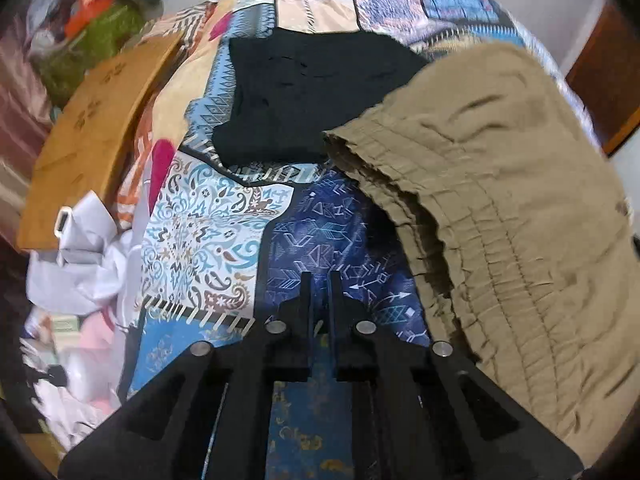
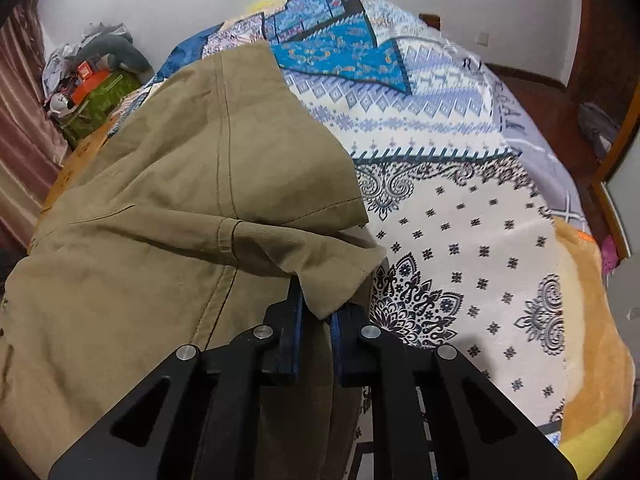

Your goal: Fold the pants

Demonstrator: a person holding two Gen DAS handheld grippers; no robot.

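Observation:
Khaki pants (image 1: 520, 208) lie on a patterned bedspread (image 1: 208, 232), elastic waistband toward the left wrist camera. My left gripper (image 1: 320, 280) is shut and empty, just left of the waistband, over the bedspread. In the right wrist view the pants (image 2: 168, 208) are doubled over, leg hems stacked. My right gripper (image 2: 318, 300) is shut on a hem corner of the pants, held just above the bedspread (image 2: 460, 240).
A dark folded garment (image 1: 316, 92) lies on the bed beyond the pants. A wooden board (image 1: 88, 136), white crumpled items (image 1: 84, 256) and a pile of bags (image 1: 92, 28) sit at the left. An orange blanket (image 2: 588, 320) lies at the right.

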